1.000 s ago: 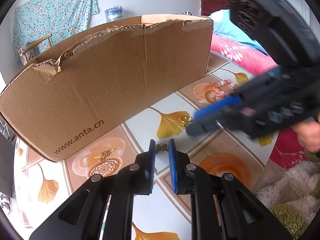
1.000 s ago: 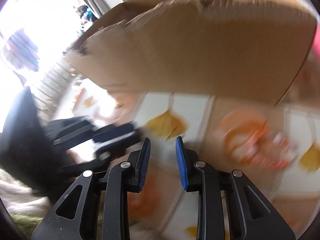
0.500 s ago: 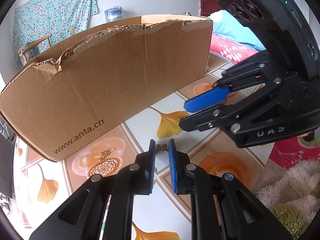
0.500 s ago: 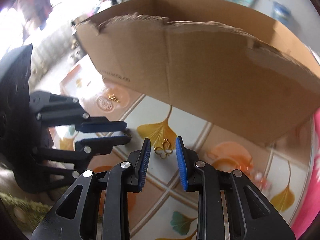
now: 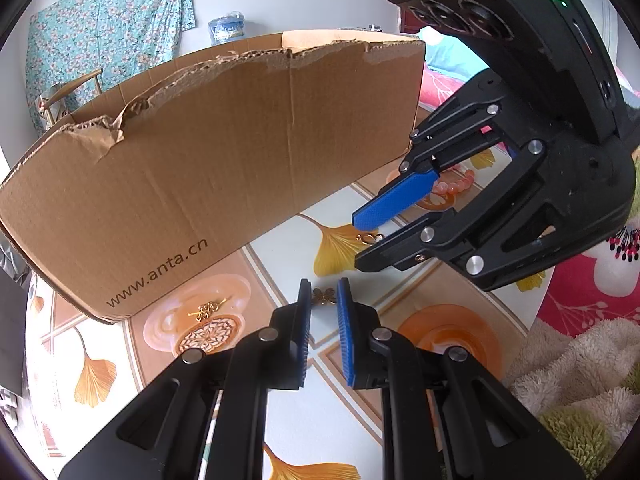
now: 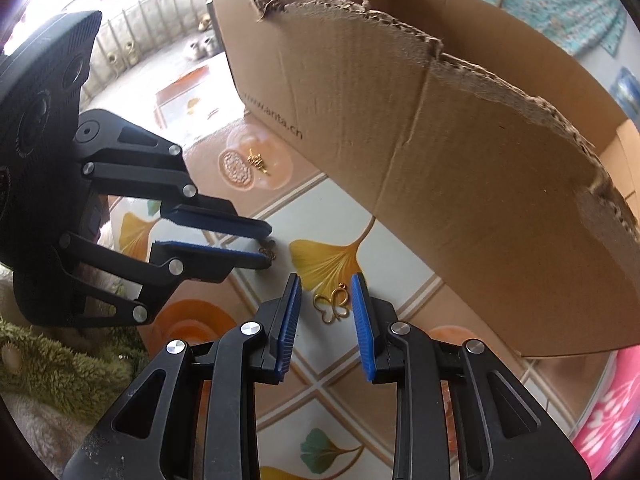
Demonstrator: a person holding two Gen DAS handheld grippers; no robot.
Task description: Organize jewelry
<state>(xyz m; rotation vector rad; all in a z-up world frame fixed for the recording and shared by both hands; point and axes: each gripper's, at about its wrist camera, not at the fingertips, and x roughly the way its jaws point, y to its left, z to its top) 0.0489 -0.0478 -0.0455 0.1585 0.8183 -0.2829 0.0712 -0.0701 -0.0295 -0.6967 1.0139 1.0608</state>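
- Two hand-held grippers reach over a tabletop printed with ginkgo leaves, in front of a torn cardboard box.
- The left gripper has a narrow gap, with a small dark clover charm lying between its tips.
- The right gripper is moderately open around a gold butterfly pendant on the table; nothing is gripped.
- This looks like the pick-up step; next, each would close, lift, probably toward the box.
- A gold piece and pink beads lie apart; the box's inside is hidden.
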